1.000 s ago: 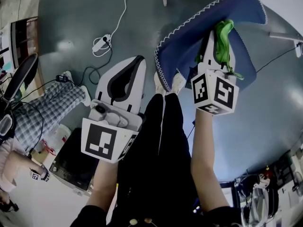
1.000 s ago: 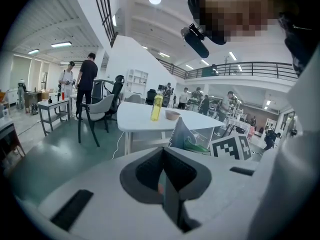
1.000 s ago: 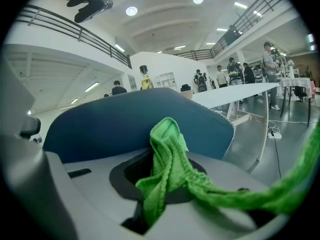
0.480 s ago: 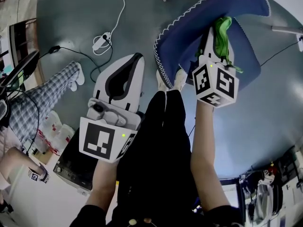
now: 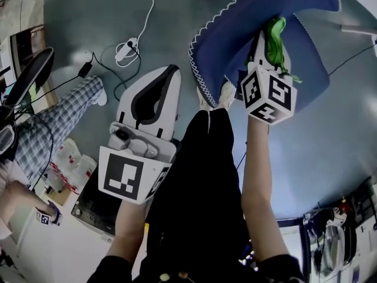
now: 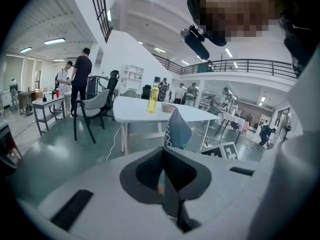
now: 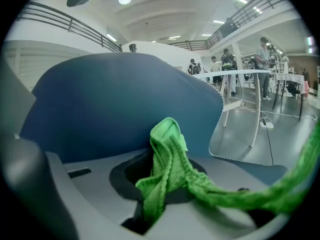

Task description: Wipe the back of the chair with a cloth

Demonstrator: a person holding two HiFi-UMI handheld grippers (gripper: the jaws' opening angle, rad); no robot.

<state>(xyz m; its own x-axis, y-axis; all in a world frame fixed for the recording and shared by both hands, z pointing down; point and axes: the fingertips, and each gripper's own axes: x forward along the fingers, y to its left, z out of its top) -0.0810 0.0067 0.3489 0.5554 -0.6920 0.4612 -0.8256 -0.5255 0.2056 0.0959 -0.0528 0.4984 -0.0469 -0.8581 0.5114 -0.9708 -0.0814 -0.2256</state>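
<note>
R gripper at far right, jaws clamped on green cloth. Cloth is bunched between them w/ a tail trailing off right. It's right up by the blue chair back, which fills the R gripper view; can't tell if they touch. L gripper at near left, well apart from chair, jaws closed together, nothing between.

A bright green cloth is shown against a dark blue chair edged with white zigzag stitching; grey checked trousers are seen at left, black trousers near.
</note>
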